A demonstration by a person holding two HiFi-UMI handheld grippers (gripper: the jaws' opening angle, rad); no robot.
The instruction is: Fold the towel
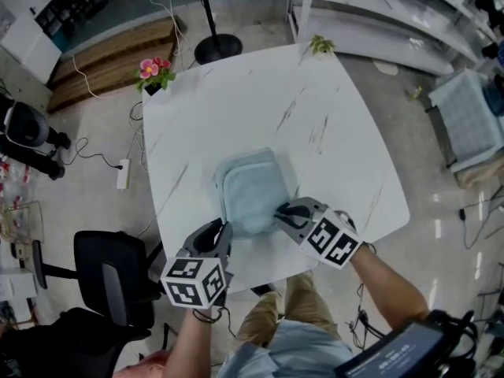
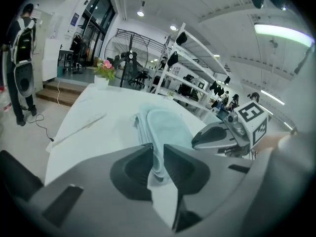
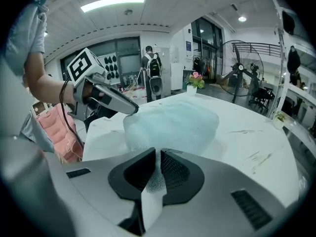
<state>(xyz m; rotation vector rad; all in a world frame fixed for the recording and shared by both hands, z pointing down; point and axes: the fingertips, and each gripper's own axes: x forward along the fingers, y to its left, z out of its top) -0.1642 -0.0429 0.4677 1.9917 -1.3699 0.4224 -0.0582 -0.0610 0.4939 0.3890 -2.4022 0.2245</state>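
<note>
**A:** Head view?

**B:** The pale blue folded terry towel (image 1: pixel 250 191) lay just ahead of both claws on the white marble-veined table (image 1: pixel 236 101). The left claw (image 1: pixel 226 228) met its near left corner and the right claw (image 1: pixel 280 211) its near right edge. Bare tabletop spread beyond.

**A:** Left gripper view?

**B:** Narrow jaws pinched the towel's layered hem.

**A:** Right gripper view?

**B:** Narrow jaws nipped the terry edge, with open table ahead.
</note>
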